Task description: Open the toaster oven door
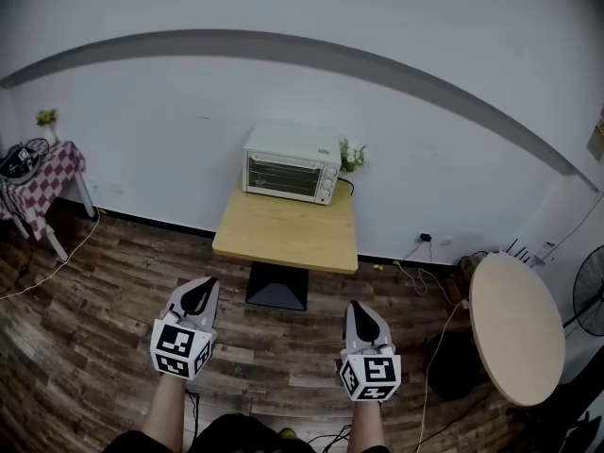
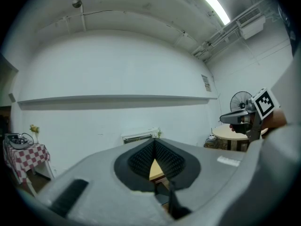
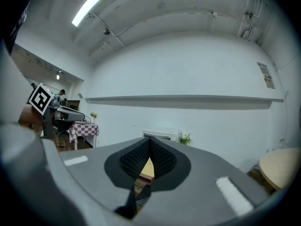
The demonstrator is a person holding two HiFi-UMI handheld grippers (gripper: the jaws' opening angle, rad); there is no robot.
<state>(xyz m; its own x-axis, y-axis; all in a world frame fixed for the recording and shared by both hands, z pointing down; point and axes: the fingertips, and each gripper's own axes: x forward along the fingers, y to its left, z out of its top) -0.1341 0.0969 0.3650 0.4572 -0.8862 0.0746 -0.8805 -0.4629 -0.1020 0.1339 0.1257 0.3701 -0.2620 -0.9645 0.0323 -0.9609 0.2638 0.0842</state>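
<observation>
Far left, a checkered side table stood by the white wall. Next came the left claw, low over the wood floor, clenched with its tips together and nothing between them. Straight ahead and well apart from both claws, the toaster oven sat at the back edge of the square tabletop, against the wall, its glass door shut. A small plant was just beside it on the right. The right claw was also clenched, tips meeting on nothing, level with its partner. Far right sat a round table and a fan.
</observation>
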